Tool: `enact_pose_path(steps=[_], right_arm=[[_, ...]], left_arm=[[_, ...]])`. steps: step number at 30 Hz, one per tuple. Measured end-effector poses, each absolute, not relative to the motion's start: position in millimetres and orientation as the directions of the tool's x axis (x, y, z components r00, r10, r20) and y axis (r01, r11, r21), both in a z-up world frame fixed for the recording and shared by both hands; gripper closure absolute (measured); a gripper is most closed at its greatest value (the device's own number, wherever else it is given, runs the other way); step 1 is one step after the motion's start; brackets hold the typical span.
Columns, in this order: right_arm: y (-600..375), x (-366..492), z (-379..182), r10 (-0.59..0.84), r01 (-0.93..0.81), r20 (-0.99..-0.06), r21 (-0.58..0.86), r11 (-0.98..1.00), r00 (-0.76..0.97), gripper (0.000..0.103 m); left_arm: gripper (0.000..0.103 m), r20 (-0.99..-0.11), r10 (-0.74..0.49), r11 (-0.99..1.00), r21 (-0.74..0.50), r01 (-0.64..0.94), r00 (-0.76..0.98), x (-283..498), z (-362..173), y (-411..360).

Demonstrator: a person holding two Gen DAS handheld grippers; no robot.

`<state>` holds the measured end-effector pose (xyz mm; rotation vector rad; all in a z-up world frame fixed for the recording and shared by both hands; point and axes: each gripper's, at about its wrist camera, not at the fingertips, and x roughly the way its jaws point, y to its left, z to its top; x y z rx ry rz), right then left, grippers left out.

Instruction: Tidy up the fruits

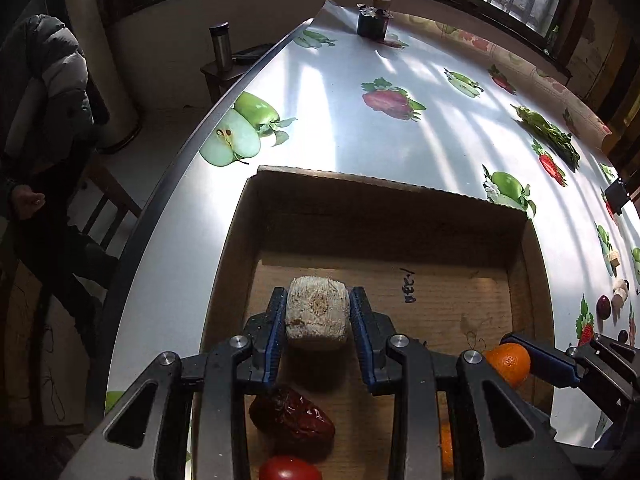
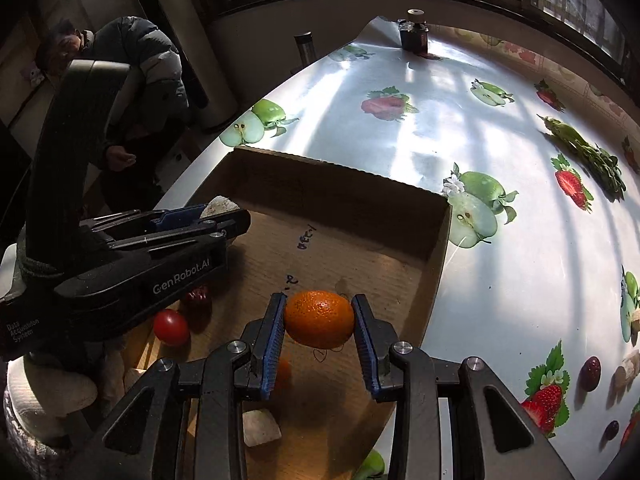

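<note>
Two tools hang over the cardboard box point(image 1: 400, 188), each clamped on something: the left tool point(image 1: 318, 312) grips a pale chunk point(image 1: 316, 312), the right tool point(image 2: 319, 318) grips an orange point(image 2: 319, 318). Both loads sit above the box floor, the orange right of the chunk. A dried date point(image 1: 292, 420) and tomato point(image 2: 171, 327) lie near, so each release likely goes straight down.

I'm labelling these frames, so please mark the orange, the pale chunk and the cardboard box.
orange point(image 2: 319, 319): right wrist view, middle of its peel.
pale chunk point(image 1: 317, 312): left wrist view, centre of its front face.
cardboard box point(image 1: 384, 184): left wrist view, far rim.
</note>
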<state>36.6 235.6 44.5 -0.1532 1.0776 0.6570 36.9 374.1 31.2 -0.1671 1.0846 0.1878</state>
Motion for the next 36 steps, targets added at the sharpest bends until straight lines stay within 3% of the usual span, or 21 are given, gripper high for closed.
enact_pose_path(steps=[5, 9, 13, 16, 19, 23, 29, 32, 36], right_arm=[[258, 33, 24, 0.413, -0.595, -0.869, 0.184, 0.782, 0.273, 0.066], [264, 25, 25, 0.406, -0.619, -0.861, 0.143, 0.773, 0.308, 0.065], [255, 19, 36, 0.427, -0.634, -0.835, 0.125, 0.763, 0.349, 0.053], [245, 17, 51, 0.446, -0.632, -0.807, 0.120, 0.765, 0.387, 0.053], [225, 12, 67, 0.476, -0.613, -0.776, 0.149, 0.776, 0.414, 0.053], [184, -1, 90, 0.485, -0.580, -0.746, 0.163, 0.798, 0.457, 0.053], [83, -35, 167, 0.380, -0.489, -0.662, 0.023, 0.872, 0.646, 0.053], [11, -52, 227, 0.291, -0.369, -0.578, -0.019, 0.929, 0.762, 0.053], [-87, -74, 313, 0.175, -0.183, -0.479, 0.030, 0.983, 0.860, 0.051]], left_arm=[[0.072, -0.877, 0.062, 0.966, -0.067, -0.248, 0.476, 35, 34, 378], [0.064, -0.858, 0.063, 0.956, -0.094, -0.276, 0.510, 21, 49, 386], [0.054, -0.822, 0.125, 0.949, -0.065, -0.310, 0.556, -6, 81, 392], [0.050, -0.783, 0.171, 0.937, -0.058, -0.344, 0.598, -30, 110, 396], [0.043, -0.742, 0.157, 0.934, -0.103, -0.343, 0.652, -51, 138, 388], [0.043, -0.695, 0.075, 0.958, -0.149, -0.244, 0.715, -72, 171, 349], [0.043, -0.614, -0.087, 0.979, -0.199, -0.047, 0.784, -108, 239, 284], [0.039, -0.561, -0.091, 0.986, -0.165, -0.004, 0.823, -137, 282, 267], [0.034, -0.493, -0.038, 0.998, -0.068, 0.005, 0.869, -174, 339, 256]])
